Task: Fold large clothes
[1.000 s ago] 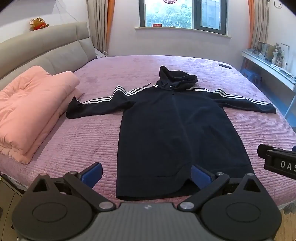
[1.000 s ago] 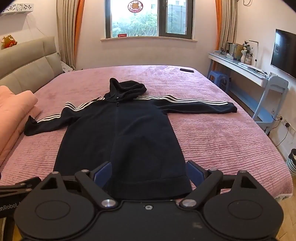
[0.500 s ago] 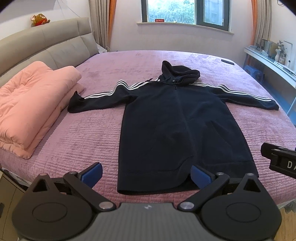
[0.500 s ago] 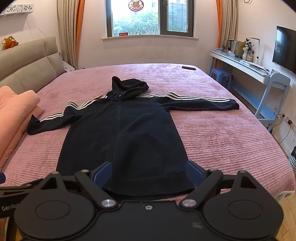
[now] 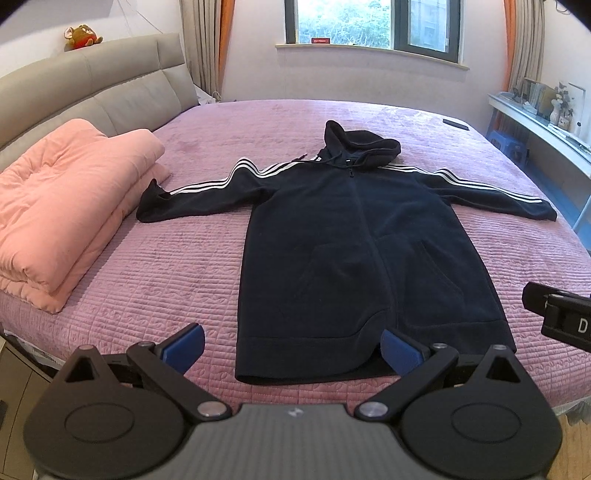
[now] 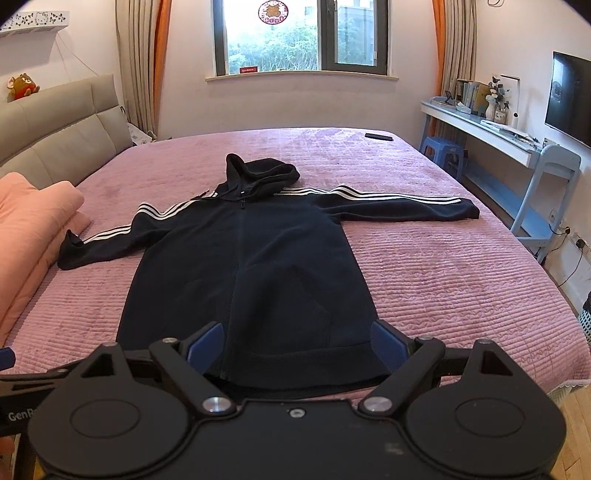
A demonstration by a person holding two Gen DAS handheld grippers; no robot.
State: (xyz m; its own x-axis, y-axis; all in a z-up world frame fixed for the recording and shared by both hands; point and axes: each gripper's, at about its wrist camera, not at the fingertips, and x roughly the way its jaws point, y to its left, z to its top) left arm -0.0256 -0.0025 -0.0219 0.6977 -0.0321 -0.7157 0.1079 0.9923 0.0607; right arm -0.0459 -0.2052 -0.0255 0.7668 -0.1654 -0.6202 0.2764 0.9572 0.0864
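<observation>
A dark navy hoodie (image 5: 354,236) with white-striped sleeves lies flat, front up, arms spread, on the pink bed (image 5: 166,266). The left gripper (image 5: 291,343) and right gripper (image 6: 297,341) are both spread wide at its hem.

Soft daylight comes in through the window (image 6: 301,35) at the far wall, and the glass itself is washed out bright. The pink bedspread (image 5: 184,266) is evenly lit with barely any shadow. The dark hoodie (image 5: 354,240) swallows detail in its folds. Both views are sharp in the middle, but straight lines bow toward the edges and the corners go black, the curtains (image 6: 140,62) curving inward
</observation>
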